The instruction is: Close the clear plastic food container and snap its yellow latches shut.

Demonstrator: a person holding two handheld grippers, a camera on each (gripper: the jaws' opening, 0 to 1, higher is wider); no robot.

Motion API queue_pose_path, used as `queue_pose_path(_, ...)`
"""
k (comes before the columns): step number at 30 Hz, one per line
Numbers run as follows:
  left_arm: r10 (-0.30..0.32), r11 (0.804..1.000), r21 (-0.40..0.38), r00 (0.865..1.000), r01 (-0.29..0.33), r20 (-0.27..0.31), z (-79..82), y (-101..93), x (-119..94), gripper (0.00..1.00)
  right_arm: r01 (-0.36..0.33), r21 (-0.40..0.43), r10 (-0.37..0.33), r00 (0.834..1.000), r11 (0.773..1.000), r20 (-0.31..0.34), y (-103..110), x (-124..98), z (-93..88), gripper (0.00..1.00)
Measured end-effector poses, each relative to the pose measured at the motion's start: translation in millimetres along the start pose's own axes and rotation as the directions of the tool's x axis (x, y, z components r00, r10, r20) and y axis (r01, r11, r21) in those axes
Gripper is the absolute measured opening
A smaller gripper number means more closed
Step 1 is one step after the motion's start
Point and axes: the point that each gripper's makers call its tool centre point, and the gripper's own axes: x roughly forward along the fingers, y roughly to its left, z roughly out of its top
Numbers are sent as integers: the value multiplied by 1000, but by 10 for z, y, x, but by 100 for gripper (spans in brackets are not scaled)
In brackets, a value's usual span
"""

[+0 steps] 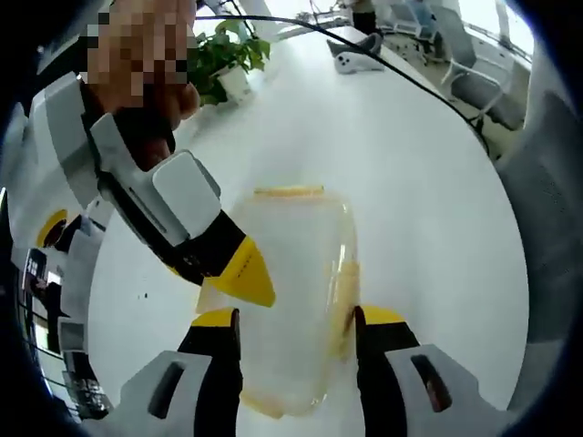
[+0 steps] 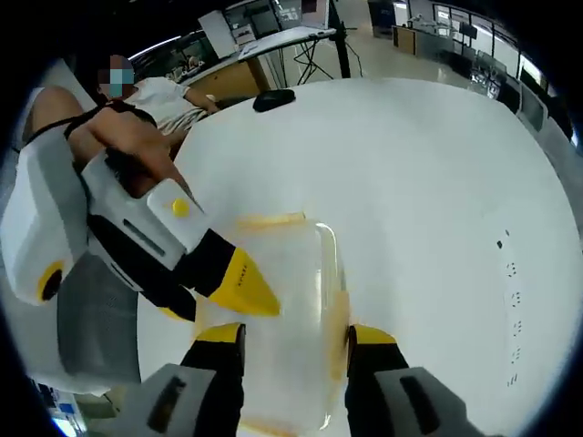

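Observation:
The clear plastic container [image 1: 296, 273] lies on the white table, with a yellow latch [image 1: 289, 191] at its far end and another [image 1: 349, 287] along its right side. My left gripper [image 1: 296, 320] is open, one jaw on each side of the container's near end. My right gripper's yellow fingertip [image 1: 246, 273] comes in from the left and rests on the container's left edge. In the right gripper view the container [image 2: 291, 291] lies the same way between the open jaws of my right gripper [image 2: 293, 337]. There the left gripper's fingertip [image 2: 241, 282] touches its left edge.
A potted plant [image 1: 228, 64], a white controller [image 1: 351, 62] and a black cable [image 1: 401, 73] are at the table's far end, with chairs [image 1: 483, 82] beyond. A black object [image 2: 273, 98] lies at the table's far edge. A person's arm [image 2: 127, 137] is at the left.

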Motion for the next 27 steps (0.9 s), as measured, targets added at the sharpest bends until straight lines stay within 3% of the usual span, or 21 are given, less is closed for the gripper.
queue_pose_path(14,4,1000,8,1000,-4,-2,-7,4,17,45,-26,-4,25,998,1000,-57,20,19,-22,40)
queue_pose_path(15,12,1000,16,1000,-12,-4,-5,5,26,43,-29,-1,29,998,1000,-59,18,22,-21,40)
queue_pose_path(16,3,997,75,1000,-4,5,29,18,-9,42,-27,-4,27,998,1000,-54,13,26,7,39)
queue_pose_path(17,13,999,37,1000,-13,-9,18,17,-89,42,-31,4,31,997,1000,-64,17,22,6,39)
queue_pose_path(19,12,999,32,1000,-11,-8,9,9,-3,42,-69,-3,69,992,998,-103,54,14,-48,38)
queue_pose_path(20,13,1000,25,1000,-13,-2,-1,8,30,42,-55,9,56,996,998,-64,21,18,25,37)
queue_pose_path(27,20,999,28,1000,-20,3,-3,6,25,42,-62,10,62,995,998,-73,35,11,6,38)
